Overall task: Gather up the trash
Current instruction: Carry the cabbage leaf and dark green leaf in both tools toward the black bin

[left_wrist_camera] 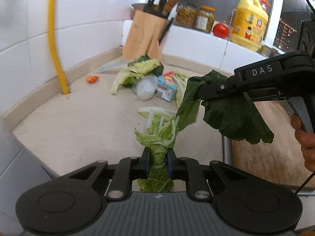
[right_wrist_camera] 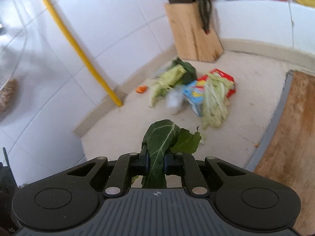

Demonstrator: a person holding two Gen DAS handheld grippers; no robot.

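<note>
Beige counter (left_wrist_camera: 69, 122): left tongs (left_wrist_camera: 158, 162) pinch pale cabbage scrap (left_wrist_camera: 160, 137); only left view shows right tongs (left_wrist_camera: 198, 98) pinching dark leaf (left_wrist_camera: 232, 116).

bare counter (left_wrist_camera: 78, 122) lies open in front of the knife block (left_wrist_camera: 144, 33), on the side toward the yellow pipe (left_wrist_camera: 53, 37). just before the block a heap of leaves (left_wrist_camera: 137, 70), a crumpled bag (left_wrist_camera: 144, 87) and a carton (left_wrist_camera: 166, 87) bars the way. right of it, the wooden board (left_wrist_camera: 271, 157) fills the counter.
</note>
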